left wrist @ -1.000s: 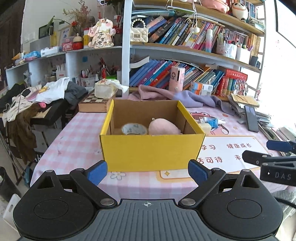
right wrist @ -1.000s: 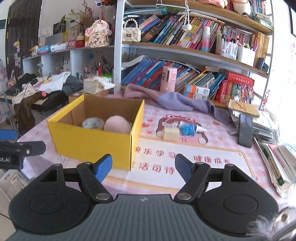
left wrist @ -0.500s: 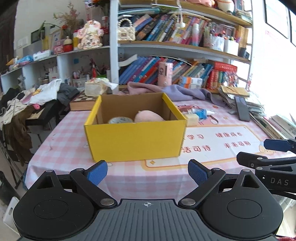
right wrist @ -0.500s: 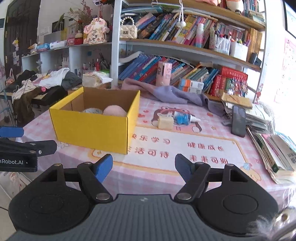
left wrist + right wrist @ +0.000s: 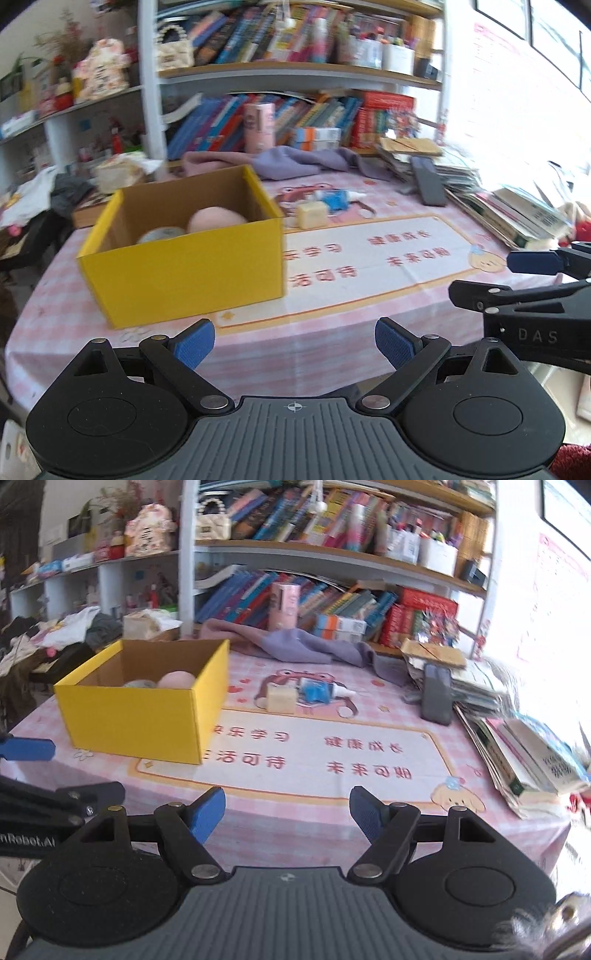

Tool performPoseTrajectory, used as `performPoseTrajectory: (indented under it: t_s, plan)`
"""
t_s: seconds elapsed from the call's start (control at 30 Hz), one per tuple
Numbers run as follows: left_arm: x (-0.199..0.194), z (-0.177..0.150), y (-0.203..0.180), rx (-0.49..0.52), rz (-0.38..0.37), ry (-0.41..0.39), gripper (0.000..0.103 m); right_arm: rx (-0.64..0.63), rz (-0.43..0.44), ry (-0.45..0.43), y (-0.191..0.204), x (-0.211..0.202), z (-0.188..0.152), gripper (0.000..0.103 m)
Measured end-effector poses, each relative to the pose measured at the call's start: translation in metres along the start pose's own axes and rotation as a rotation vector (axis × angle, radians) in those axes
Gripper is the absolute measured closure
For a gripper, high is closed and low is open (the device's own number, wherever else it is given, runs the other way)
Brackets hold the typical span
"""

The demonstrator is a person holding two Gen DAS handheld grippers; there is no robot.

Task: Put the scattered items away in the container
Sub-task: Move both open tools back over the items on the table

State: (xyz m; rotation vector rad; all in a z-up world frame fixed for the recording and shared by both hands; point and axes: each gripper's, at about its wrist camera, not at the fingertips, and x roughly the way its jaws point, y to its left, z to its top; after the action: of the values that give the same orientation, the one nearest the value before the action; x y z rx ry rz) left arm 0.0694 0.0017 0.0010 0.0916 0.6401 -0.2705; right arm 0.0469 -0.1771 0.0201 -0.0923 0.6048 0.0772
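Observation:
A yellow cardboard box (image 5: pixel 184 269) (image 5: pixel 140 716) stands on the pink checked tablecloth, holding a pink round plush (image 5: pixel 216 219) (image 5: pixel 176 680) and a tape roll (image 5: pixel 160 234). Right of the box lie a small cream block (image 5: pixel 312 215) (image 5: pixel 281 698) and a blue-and-white tube (image 5: pixel 338 197) (image 5: pixel 321 691). My left gripper (image 5: pixel 293 345) hangs open and empty before the table's front edge, short of the box. My right gripper (image 5: pixel 287 814) is also open and empty, well back from the block and tube.
A purple cloth (image 5: pixel 295 642) lies at the back of the table before shelves of books. A dark phone (image 5: pixel 436 692) and a pile of books (image 5: pixel 524 746) fill the right side. A printed mat (image 5: pixel 314 753) covers the table's middle. Clothes are heaped at far left.
Both grippers have drawn back from the table and swung; the box looks smaller and further left in the left wrist view. More of the table's right side shows. Both stay open.

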Motion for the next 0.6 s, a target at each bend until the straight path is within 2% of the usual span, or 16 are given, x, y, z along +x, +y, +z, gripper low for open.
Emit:
performPoseTrajectory:
  t_s: [0.3,0.6]
  plan:
    - [0.033,0.02,-0.032,0.066,-0.088,-0.01,0.007,0.049,-0.099,0.024,-0.039,0.017,0.004,0.029]
    - [0.075,0.045,-0.046,0.079,-0.117,-0.016,0.008,0.06,-0.094,0.021,-0.067,0.052,0.022,0.034]
